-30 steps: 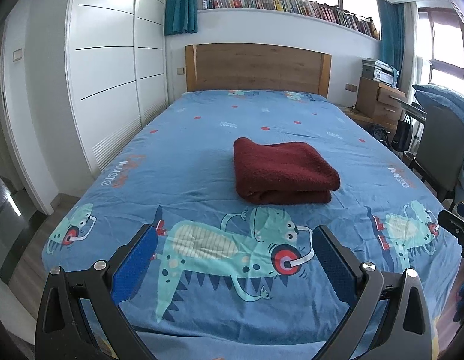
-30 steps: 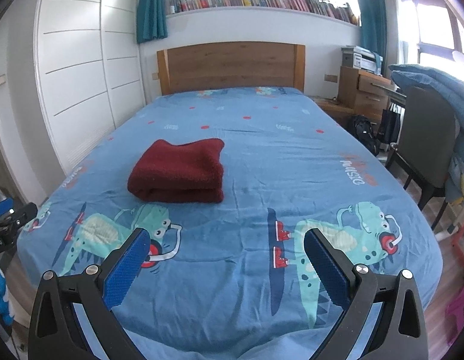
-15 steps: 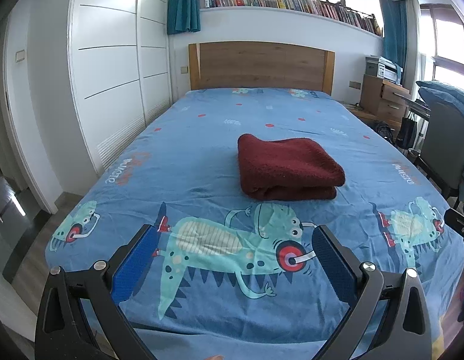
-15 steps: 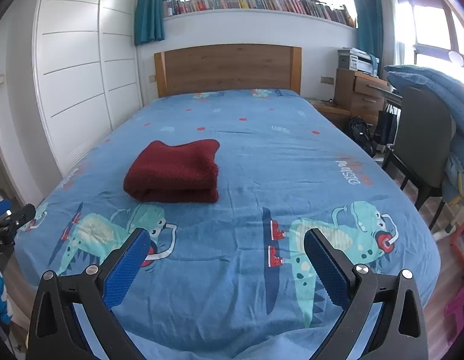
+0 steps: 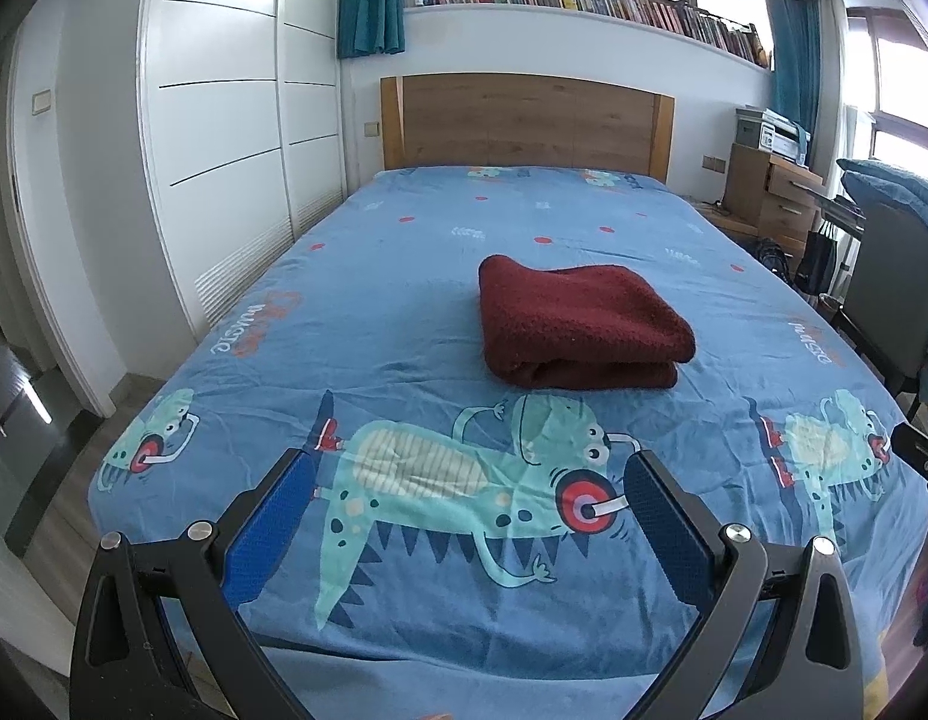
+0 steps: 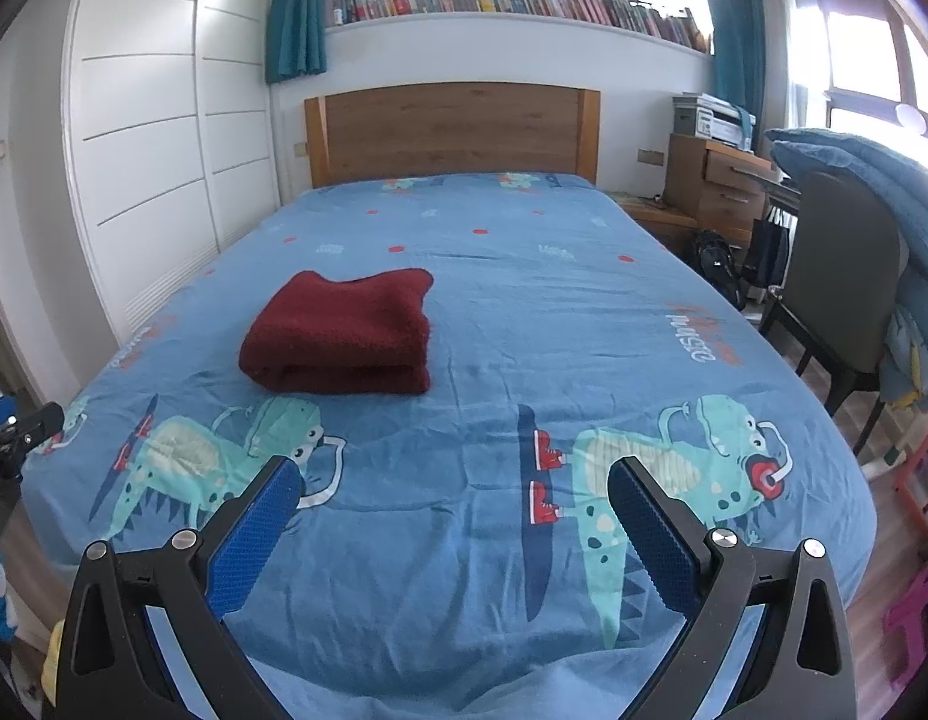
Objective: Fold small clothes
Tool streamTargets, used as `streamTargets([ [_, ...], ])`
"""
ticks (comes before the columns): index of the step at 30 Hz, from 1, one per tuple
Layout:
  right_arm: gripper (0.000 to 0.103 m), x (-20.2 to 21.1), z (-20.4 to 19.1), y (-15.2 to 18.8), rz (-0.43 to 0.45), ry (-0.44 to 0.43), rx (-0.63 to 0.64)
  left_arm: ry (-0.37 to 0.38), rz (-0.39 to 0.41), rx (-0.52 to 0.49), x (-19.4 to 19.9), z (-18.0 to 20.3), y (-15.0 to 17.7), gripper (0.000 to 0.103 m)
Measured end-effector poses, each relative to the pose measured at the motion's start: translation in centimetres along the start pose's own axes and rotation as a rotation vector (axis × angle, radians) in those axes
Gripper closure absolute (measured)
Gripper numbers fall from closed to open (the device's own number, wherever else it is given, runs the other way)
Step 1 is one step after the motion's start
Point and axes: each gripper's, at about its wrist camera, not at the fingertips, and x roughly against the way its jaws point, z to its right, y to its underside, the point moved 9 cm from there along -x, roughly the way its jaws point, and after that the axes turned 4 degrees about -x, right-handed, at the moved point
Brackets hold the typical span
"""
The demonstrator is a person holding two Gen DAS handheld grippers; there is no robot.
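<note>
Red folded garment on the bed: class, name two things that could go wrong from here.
1. The red folded garment is thick and fluffy; its stacked layers may spring open if nudged.
2. Both the left gripper and right gripper hover open and empty near the bed edge; regrasping could undo the fold.

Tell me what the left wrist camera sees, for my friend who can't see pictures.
A dark red folded cloth sits on a blue bed sheet printed with cartoon dinosaurs. The left gripper is open and empty, near the foot of the bed.

Blue bed (image 5: 404, 276), folded red garment (image 5: 578, 324) atop
</note>
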Motion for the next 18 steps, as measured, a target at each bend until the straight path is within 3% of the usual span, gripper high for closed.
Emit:
streamTargets([
  [18, 0.0, -0.34, 0.55, 0.92, -0.019, 0.01, -0.01, 0.008, -0.008, 0.002, -0.25, 0.34, 0.36, 0.001],
])
